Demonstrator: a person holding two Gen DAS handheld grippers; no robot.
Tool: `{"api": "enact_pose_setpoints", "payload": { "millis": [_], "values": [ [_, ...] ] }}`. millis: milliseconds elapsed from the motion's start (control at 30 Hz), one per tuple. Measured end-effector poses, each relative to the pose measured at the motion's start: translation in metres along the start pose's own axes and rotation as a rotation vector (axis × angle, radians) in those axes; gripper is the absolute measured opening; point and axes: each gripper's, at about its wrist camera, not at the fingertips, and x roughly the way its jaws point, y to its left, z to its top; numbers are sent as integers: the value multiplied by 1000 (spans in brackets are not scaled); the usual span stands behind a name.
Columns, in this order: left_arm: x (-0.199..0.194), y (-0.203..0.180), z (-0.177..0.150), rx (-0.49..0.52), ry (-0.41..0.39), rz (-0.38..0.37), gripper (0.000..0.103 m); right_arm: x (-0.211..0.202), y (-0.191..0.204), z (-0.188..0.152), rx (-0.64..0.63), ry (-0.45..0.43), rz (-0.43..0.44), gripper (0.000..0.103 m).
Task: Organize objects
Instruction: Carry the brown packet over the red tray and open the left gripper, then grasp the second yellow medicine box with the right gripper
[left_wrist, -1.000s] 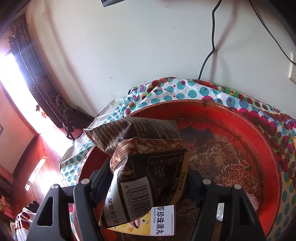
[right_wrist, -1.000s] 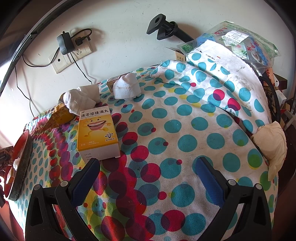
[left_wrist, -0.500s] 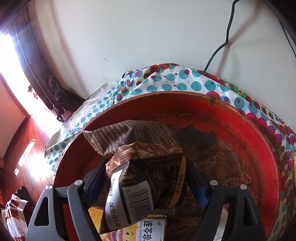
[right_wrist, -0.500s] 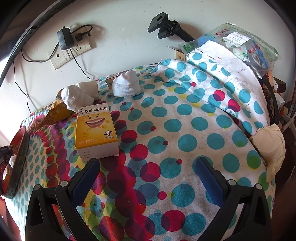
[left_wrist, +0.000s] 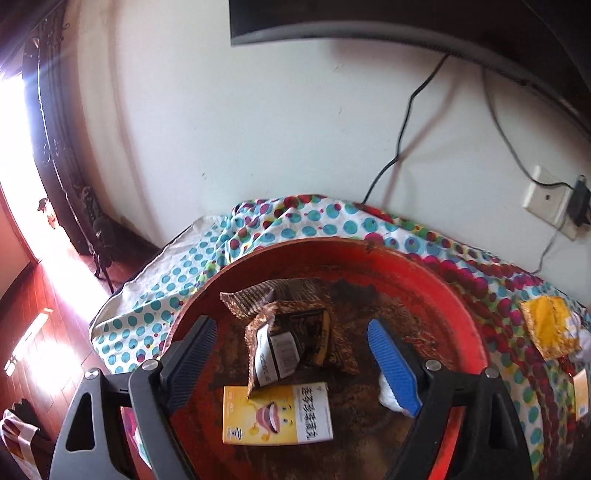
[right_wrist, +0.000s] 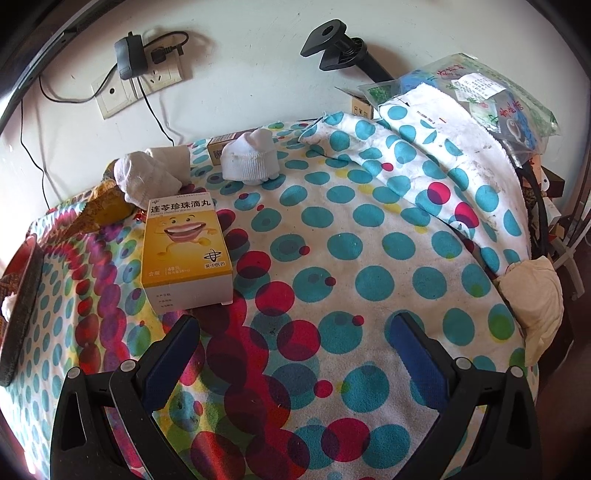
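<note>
My left gripper (left_wrist: 291, 354) hangs spread and empty above the packet (left_wrist: 291, 343), which lies in the tray (left_wrist: 436, 280) gathering things. My right gripper (right_wrist: 291, 354) gapes empty, a box (right_wrist: 186, 247) ahead-left on the counter (right_wrist: 369, 258), probably next.
</note>
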Motion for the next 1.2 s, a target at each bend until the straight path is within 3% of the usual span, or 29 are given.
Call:
{"api": "enact_pose_setpoints", "payload": {
  "millis": [167, 300, 400, 633, 700, 800, 833, 900, 967, 1200],
  "values": [
    [-68, -38, -76, 130, -73, -114, 86, 0, 2, 0, -13, 7, -13, 103],
    [-108, -57, -141, 151, -97, -216, 86, 0, 6, 1, -28, 5, 5, 103],
    [-122, -70, -171, 174, -96, -250, 86, 0, 16, 1, -72, 5, 13, 103],
    [-126, -97, -196, 280, -85, -322, 86, -6, 46, 28, -67, -18, 99, 95],
    [-129, -101, -200, 300, -96, -322, 86, 3, 53, 36, -68, 18, 43, 95],
    [-130, -106, -204, 319, -92, -344, 86, 12, 58, 43, -58, 58, 98, 92],
    [-130, -106, -205, 319, -94, -344, 86, 15, 59, 46, -57, 65, 111, 89],
    [-130, -106, -206, 319, -87, -349, 86, 24, 59, 50, -52, 89, 102, 67],
    [-128, -105, -206, 310, -78, -348, 86, 30, 62, 52, -77, 83, 74, 53],
    [-128, -104, -207, 302, -86, -331, 86, 34, 69, 44, -183, 10, 14, 50]
  ]
}}
